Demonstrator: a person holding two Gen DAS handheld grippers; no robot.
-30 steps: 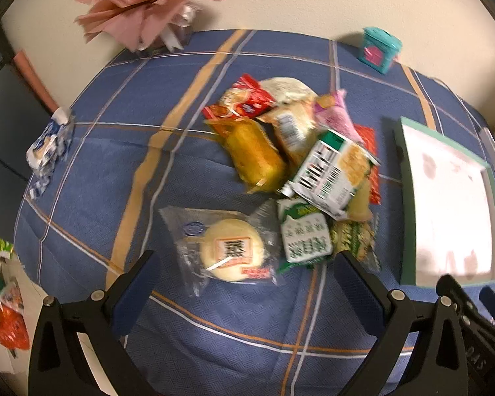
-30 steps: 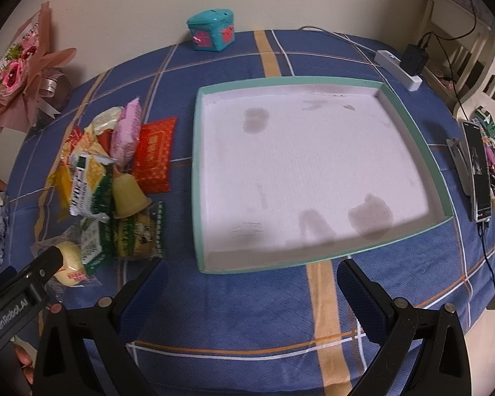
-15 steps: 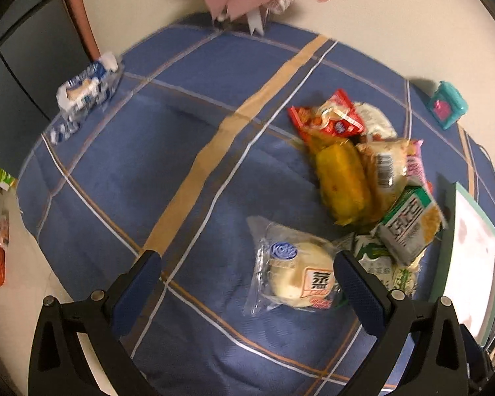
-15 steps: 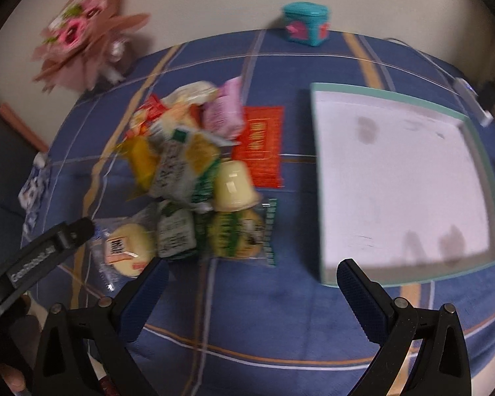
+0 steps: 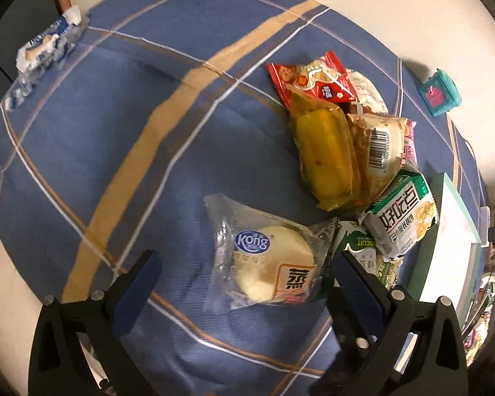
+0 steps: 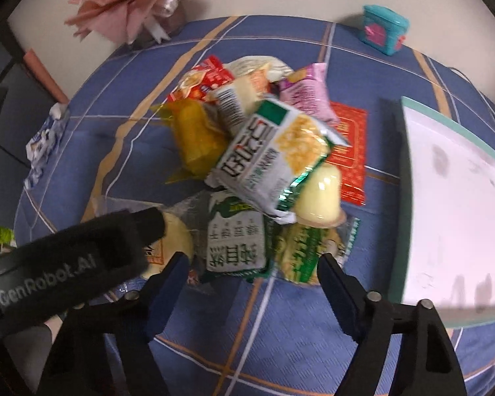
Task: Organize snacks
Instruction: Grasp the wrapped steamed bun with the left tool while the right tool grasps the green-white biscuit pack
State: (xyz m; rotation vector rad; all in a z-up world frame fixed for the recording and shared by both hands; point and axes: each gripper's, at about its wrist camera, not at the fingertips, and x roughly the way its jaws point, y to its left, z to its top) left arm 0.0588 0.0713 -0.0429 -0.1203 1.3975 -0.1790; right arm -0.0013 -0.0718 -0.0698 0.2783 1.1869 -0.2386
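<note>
A: Grippers moved in from a second ago. Left gripper (image 5: 244, 280) spread wide around the steamed bun packet (image 5: 267, 260); right gripper (image 6: 247, 274) gaping, empty, before the green biscuit pack (image 6: 237, 244).

B: Means first picks imminent. Snack pile (image 6: 264, 151) crowded; white tray (image 6: 452, 204) bare, beside it. Open tablecloth (image 5: 122, 138) leftward.

Both wrist views look down, close over the counter (image 5: 122, 138), sharing the snack pile (image 6: 257, 165).
</note>
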